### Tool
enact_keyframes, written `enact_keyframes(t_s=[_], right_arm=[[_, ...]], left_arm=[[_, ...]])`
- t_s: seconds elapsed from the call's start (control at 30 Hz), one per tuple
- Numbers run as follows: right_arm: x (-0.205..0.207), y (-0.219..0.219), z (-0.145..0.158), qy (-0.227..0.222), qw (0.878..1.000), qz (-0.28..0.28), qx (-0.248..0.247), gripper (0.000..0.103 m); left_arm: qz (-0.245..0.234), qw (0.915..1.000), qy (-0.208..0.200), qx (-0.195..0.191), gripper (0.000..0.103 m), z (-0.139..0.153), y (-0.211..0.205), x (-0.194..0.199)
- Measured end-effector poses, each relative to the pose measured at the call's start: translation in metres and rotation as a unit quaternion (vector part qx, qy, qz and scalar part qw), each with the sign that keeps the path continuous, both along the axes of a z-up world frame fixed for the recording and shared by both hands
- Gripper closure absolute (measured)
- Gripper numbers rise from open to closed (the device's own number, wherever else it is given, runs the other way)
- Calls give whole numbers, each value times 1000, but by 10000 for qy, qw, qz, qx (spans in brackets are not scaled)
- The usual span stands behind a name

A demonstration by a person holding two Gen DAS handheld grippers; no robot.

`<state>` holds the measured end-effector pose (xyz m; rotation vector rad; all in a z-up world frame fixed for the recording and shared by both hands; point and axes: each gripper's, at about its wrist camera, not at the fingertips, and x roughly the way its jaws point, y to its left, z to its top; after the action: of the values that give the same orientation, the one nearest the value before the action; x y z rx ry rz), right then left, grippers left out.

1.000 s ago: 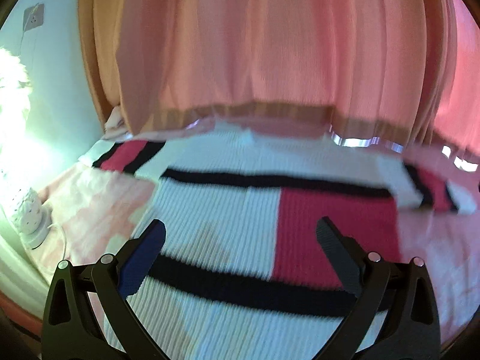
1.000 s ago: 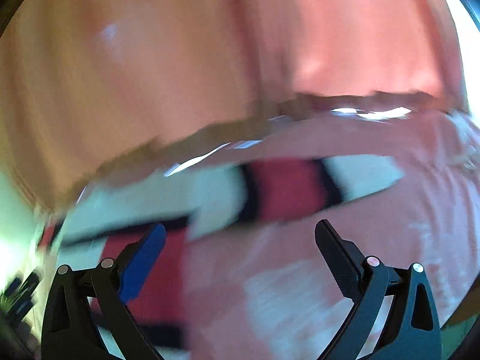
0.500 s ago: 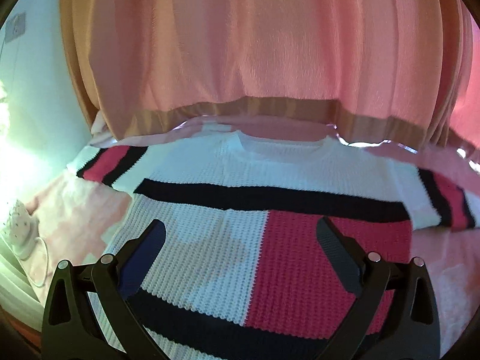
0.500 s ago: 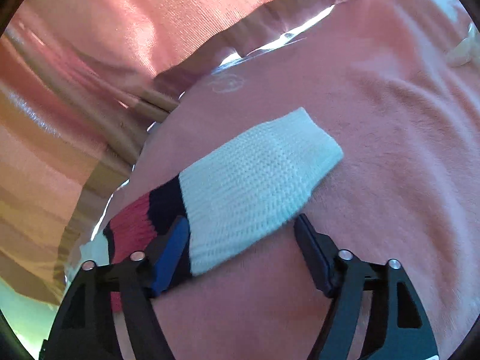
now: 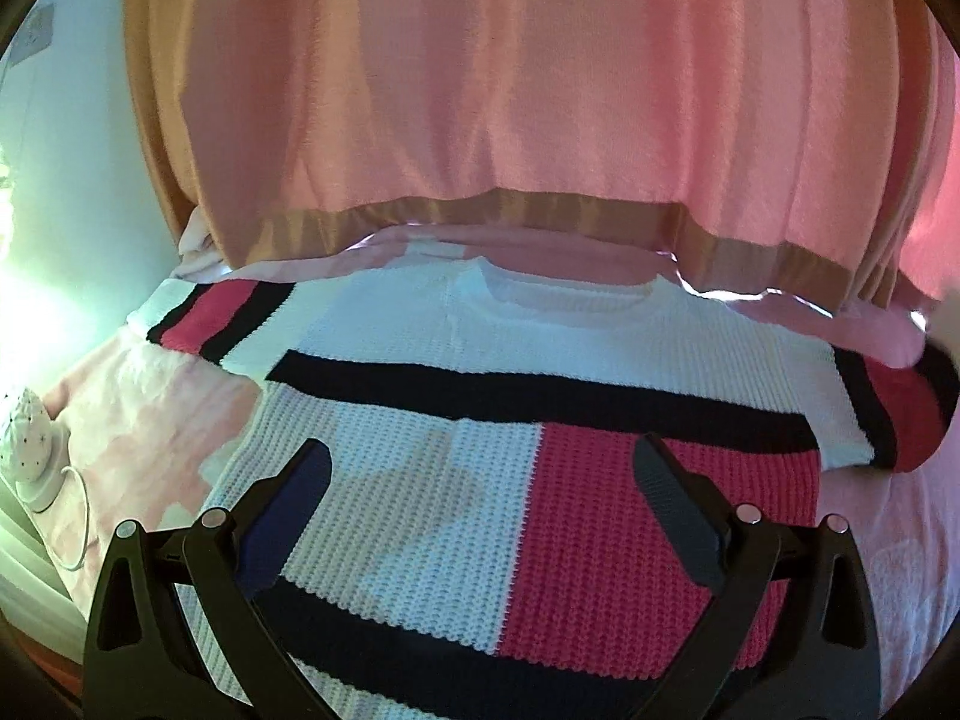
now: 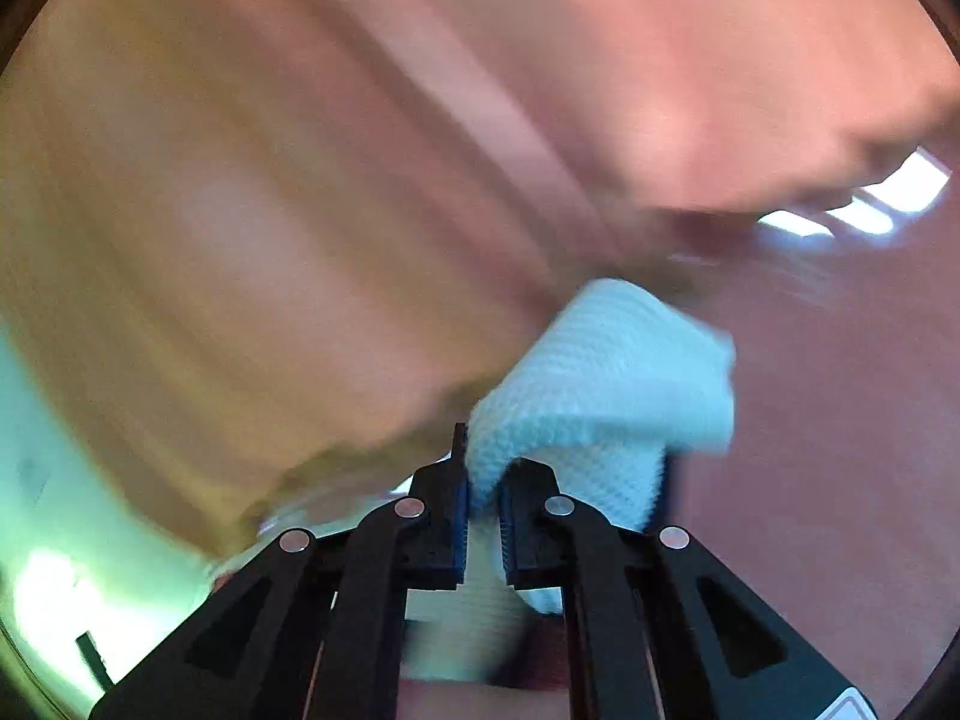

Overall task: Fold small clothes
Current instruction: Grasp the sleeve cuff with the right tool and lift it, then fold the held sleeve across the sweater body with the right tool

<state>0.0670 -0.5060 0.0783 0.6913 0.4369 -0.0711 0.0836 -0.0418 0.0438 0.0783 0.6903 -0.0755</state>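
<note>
A knitted sweater [image 5: 420, 480] in white, black and red lies flat on a pink bed cover [image 5: 150, 420], neck towards the curtain. My left gripper [image 5: 486, 480] is open and empty, hovering over the sweater's lower body. The sweater's left sleeve [image 5: 216, 324] lies spread out. Its right sleeve [image 5: 900, 402] curls upward at the right edge. My right gripper [image 6: 483, 510] is shut on the white cuff [image 6: 600, 396] of that sleeve and holds it lifted; the view is blurred.
A pink curtain [image 5: 510, 90] with a tan hem hangs right behind the bed. A white iron [image 5: 33, 456] with its cord sits at the bed's left edge. A pale wall with a socket [image 5: 36, 42] is at the far left.
My right gripper closed on the sleeve's white cuff and lifted it off the bed cover. My left gripper stayed open over the sweater and moved slightly nearer.
</note>
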Motion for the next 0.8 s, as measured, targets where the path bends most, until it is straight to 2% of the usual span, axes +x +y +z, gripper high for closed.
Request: enact_keyframes(t_s=[0.1,0.17,0.23,0.3,0.37,0.4,0.5,0.57,0.67,0.73,0.8], right_arm=[[61,93,43,-381,9934,1065,-210,95],[97,156,54,-503,9843,1668,-269,94],[135,232,52,-444,9714,2278,-493,89],[157,287,40,-180,9604,2715,-595,88],[160,320,37,-41,9523,2962,-730,88],[154,326,40,-71,9512,2972,-831,84],[116,309,46,-44,9551,2570,-1471,50],[87,283,39,215,9556,2186,-1963,48],[54,236,4,1076,9470,1607,-2567,47],[47,217,-20,1498,9455,1442,-2506,47],[44,199,-52,1860,9438,1296,-2404,47]], left_arm=[[81,9999,-3,-104,5,4,12,1],[133,9998,-43,-133,5,6,22,1],[211,9997,-64,-131,5,5,33,2],[286,9995,-14,-138,5,2,45,8],[319,9991,125,-229,5,-1,59,15],[342,9988,191,-304,5,-2,65,18],[300,9966,419,-636,5,-3,79,30],[191,9954,581,-743,5,-5,82,42],[214,9928,930,-718,5,-15,79,72],[351,9872,1260,-908,5,-31,77,99],[478,9847,1418,-893,5,-47,73,116]])
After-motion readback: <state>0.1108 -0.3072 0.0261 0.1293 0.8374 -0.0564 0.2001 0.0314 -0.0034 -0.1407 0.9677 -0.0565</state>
